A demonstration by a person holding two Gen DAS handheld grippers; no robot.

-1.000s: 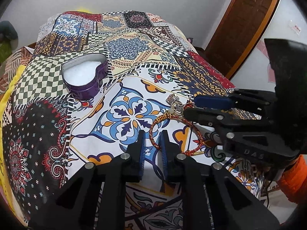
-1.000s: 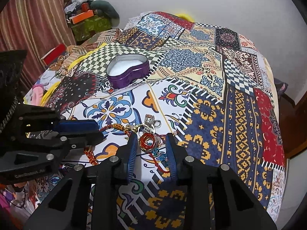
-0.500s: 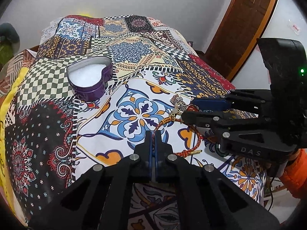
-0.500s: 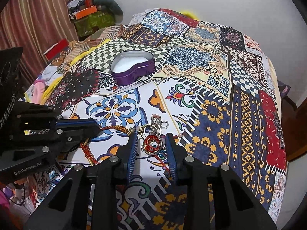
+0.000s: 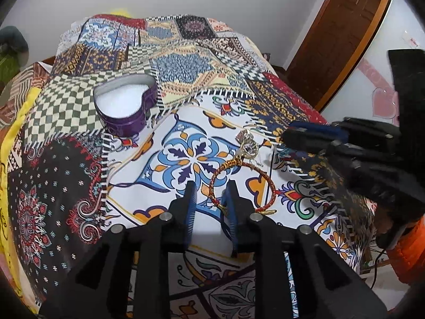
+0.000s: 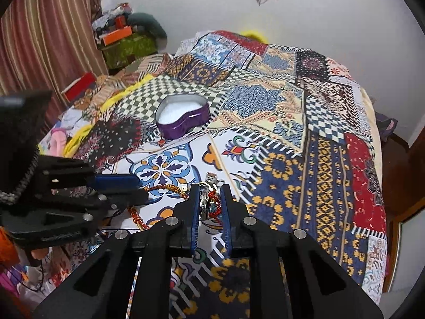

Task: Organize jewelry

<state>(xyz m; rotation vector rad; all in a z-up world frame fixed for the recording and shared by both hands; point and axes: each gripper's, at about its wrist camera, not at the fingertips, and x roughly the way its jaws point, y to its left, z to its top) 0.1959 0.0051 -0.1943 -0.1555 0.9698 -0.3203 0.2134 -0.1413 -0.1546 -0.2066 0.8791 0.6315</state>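
- Our left gripper [image 5: 209, 195] stood open, its jaws astride the near arc of the red bangle [image 5: 241, 183] on the quilt [image 5: 63, 164].
- Our right gripper [image 6: 209, 199] had closed on a ring cluster [image 6: 208, 202].
- The tin [image 6: 182, 118] sat well beyond.

One heart-shaped tin [image 5: 124, 109], one red-gold bangle [image 5: 240, 183], one cluster of small jewelry [image 6: 209, 202], two tools.

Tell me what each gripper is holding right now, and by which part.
The right gripper pinches a small cluster of rings and a red charm by its sides. The left gripper is open around the red-and-gold bracelet, holding nothing.
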